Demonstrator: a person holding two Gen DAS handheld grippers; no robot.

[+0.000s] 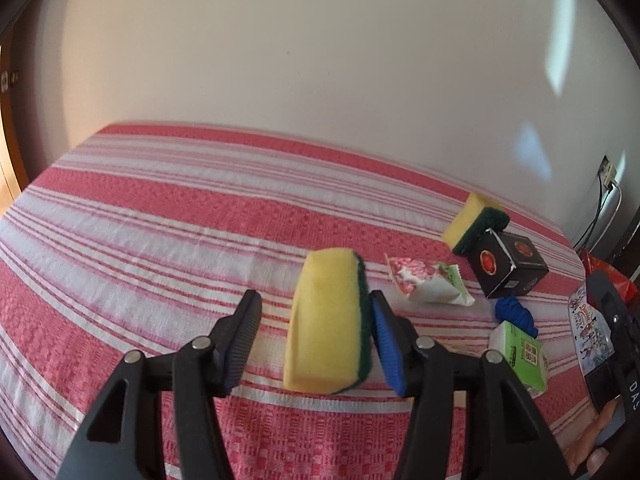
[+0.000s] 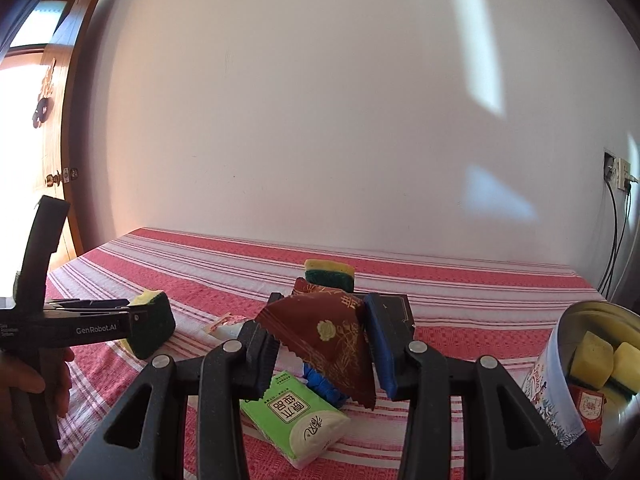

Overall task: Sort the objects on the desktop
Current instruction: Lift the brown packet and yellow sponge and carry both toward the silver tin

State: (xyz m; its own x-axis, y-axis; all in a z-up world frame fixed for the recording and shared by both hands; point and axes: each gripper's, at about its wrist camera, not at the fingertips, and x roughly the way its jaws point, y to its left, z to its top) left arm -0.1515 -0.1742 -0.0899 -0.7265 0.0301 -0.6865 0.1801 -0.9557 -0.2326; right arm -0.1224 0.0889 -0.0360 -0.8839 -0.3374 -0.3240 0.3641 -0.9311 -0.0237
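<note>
Red-striped tablecloth [image 1: 140, 248], cluttered on its right side. Left gripper [image 1: 316, 332] jaws wide, sponge [image 1: 328, 320] touching only its right pad. Right gripper [image 2: 320, 344] pinches brown sachet [image 2: 328, 332] above tissue pack [image 2: 296, 416]. Tin [image 2: 560, 392] right, second sponge [image 2: 330, 274] farther back.

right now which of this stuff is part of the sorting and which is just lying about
Part of the job:
- sponge between the open left gripper's pads
- brown packet in the right gripper
- far sponge
- black box
- pink packet
- tissue pack
- blue thing
- tin with sponges in it

Just there:
- striped cloth
- wall socket
- door
</note>
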